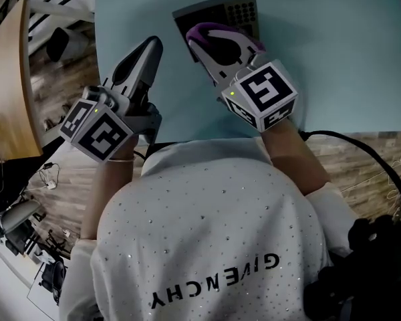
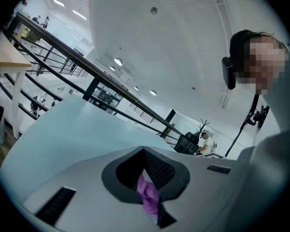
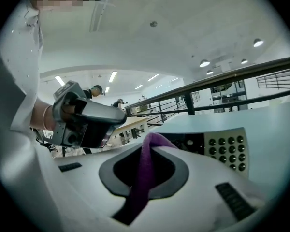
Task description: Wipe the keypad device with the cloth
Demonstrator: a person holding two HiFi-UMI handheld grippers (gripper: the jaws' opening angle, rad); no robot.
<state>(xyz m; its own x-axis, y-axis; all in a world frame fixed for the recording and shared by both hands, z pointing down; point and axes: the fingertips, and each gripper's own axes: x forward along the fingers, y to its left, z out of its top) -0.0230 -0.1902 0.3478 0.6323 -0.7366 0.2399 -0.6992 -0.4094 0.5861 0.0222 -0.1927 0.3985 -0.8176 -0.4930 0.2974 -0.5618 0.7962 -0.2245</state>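
The dark keypad device lies at the far middle of the light blue table; its grey button panel shows in the right gripper view. My right gripper hovers over the device's near left part, shut on a purple cloth that loops over its jaw tips. My left gripper is raised to the left of the device, apart from it, jaws together. In the left gripper view a small scrap of purple cloth sits pinched between the shut jaws of the left gripper.
The table's near edge runs just past my hands, with wood floor and a black cable below it. A wooden desk and railings stand to the left. A person in a white shirt sits far off.
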